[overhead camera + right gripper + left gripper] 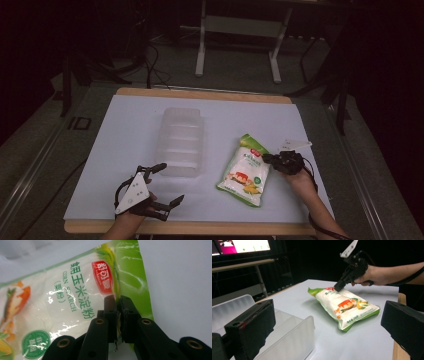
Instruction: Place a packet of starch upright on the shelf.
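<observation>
A: What does the soft green-and-white plastic pouch of corn starch [245,171] look like?

B: Glossy and crinkled, lying flat on the white worktop [125,130] toward its right edge, beside a clear plastic tray [181,140].

A: Any writing?

B: "CORN STARCH" in green, Chinese characters, a red brand badge, and pictures of corn.

A: And the grippers?

B: The right gripper [117,305] pinches the pouch's green top edge, jaws nearly together. The left gripper [162,183], near the front-left corner, holds its jaws wide, holding nothing.
</observation>
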`<state>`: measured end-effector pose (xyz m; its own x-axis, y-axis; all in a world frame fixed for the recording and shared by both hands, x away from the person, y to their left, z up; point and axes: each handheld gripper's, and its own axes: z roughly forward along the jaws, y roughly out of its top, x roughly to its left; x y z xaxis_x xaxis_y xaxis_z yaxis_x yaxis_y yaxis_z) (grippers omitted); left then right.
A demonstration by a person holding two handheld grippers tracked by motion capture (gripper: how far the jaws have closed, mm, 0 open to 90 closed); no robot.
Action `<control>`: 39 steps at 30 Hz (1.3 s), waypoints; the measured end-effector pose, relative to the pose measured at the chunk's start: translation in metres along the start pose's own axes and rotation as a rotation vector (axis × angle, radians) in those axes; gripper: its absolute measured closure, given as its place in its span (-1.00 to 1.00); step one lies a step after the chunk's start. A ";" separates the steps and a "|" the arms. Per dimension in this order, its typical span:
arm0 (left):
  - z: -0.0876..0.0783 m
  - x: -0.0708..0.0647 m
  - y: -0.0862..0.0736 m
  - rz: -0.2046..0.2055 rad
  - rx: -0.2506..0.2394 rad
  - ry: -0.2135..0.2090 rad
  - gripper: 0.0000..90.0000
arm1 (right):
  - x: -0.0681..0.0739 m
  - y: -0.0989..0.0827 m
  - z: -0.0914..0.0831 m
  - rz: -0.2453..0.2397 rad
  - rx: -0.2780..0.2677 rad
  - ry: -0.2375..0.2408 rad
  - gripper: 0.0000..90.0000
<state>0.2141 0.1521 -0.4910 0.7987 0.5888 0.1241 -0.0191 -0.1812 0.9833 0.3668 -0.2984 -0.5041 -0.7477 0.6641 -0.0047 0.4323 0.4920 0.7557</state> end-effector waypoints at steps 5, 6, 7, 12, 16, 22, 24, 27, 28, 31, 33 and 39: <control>0.001 0.000 0.000 0.002 0.007 0.003 -1.00 | 0.006 0.010 -0.010 -0.025 -0.038 -0.002 0.89; 0.001 0.000 0.000 0.001 0.006 0.002 -1.00 | 0.007 0.012 -0.012 -0.034 -0.045 -0.004 0.89; 0.001 0.000 0.000 0.000 0.005 0.003 -1.00 | 0.008 0.013 -0.013 -0.040 -0.050 -0.005 0.89; 0.001 0.000 0.000 0.002 0.010 0.005 -1.00 | 0.018 0.020 -0.025 -0.057 -0.104 0.001 0.90; 0.001 -0.001 0.000 0.000 0.010 0.005 -1.00 | 0.029 0.027 -0.037 -0.094 -0.146 0.008 0.90; 0.002 -0.001 0.000 -0.004 0.019 0.004 -1.00 | 0.044 0.037 -0.048 -0.150 -0.186 0.007 0.90; 0.003 -0.001 0.000 -0.011 0.021 0.004 -1.00 | 0.049 0.038 -0.051 -0.159 -0.206 0.014 0.90; 0.004 -0.001 -0.001 -0.022 0.029 0.004 -1.00 | 0.057 0.040 -0.057 -0.179 -0.232 0.033 0.90; 0.004 -0.001 -0.001 -0.025 0.029 0.003 -1.00 | 0.059 0.041 -0.059 -0.187 -0.242 0.038 0.90; 0.006 -0.003 0.000 -0.021 0.037 0.006 -1.00 | 0.066 0.041 -0.063 -0.203 -0.250 0.044 0.90; 0.009 -0.005 0.000 -0.023 0.047 0.005 -1.00 | 0.074 0.041 -0.068 -0.230 -0.261 0.055 0.90; 0.021 -0.009 0.005 -0.002 0.063 -0.005 -1.00 | 0.086 0.035 -0.077 -0.248 -0.287 0.078 0.90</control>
<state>0.2191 0.1296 -0.4899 0.8017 0.5853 0.1210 0.0206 -0.2294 0.9731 0.2785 -0.2674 -0.4271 -0.8527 0.4946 -0.1685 0.0834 0.4473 0.8905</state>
